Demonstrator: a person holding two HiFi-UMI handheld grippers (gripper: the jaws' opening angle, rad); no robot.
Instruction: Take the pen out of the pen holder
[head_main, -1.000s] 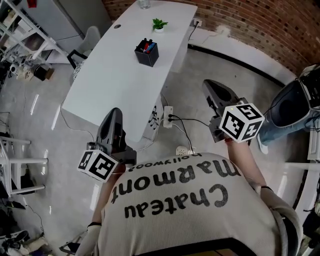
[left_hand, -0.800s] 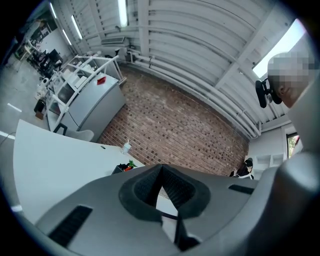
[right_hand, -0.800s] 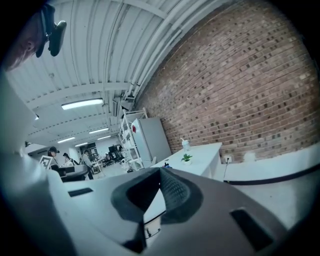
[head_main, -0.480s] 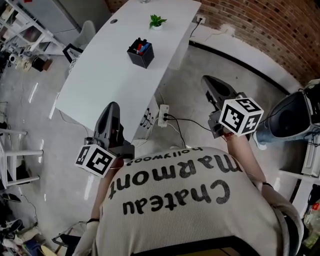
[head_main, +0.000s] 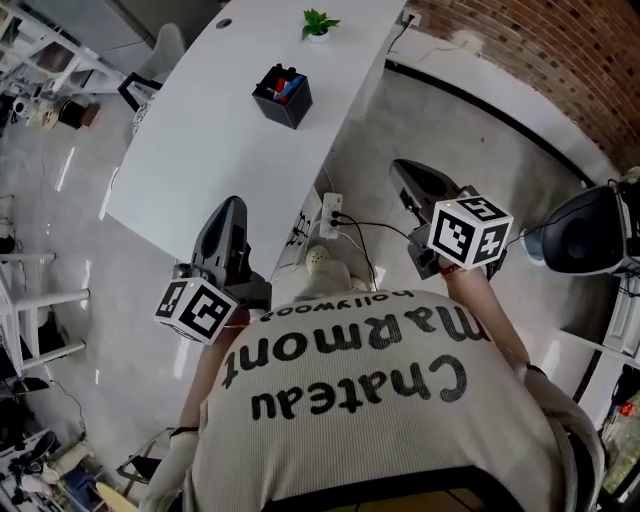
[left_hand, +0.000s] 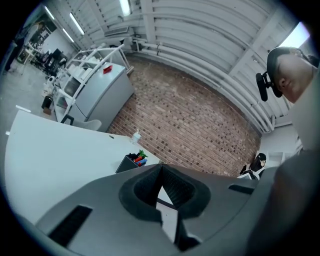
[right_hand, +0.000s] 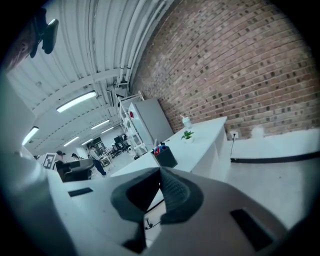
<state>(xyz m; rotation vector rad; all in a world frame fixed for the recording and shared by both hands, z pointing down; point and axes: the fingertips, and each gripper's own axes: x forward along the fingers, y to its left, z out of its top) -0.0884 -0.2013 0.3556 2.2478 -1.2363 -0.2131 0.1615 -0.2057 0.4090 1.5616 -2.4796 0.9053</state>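
The black square pen holder (head_main: 282, 97) stands on the long white table (head_main: 190, 170), with red and blue pens upright in it. It also shows small in the left gripper view as the pen holder (left_hand: 131, 163), and in the right gripper view as the pen holder (right_hand: 165, 156). My left gripper (head_main: 232, 205) hangs over the table's near edge, well short of the holder. Off the table's right side, over the floor, is my right gripper (head_main: 400, 166). Both are shut and hold nothing: left gripper (left_hand: 161, 170), right gripper (right_hand: 160, 171).
A small potted plant (head_main: 320, 22) sits at the table's far end. A power strip with cables (head_main: 328, 213) hangs on the table's side near my grippers. A chair (head_main: 160, 60) and shelves (head_main: 40, 70) stand left. A brick wall (head_main: 540, 50) and a seated person (head_main: 585, 232) are to the right.
The table and pen holder have come nearer in the head view. Both grippers have moved forward and lower towards the table, and both stay shut.
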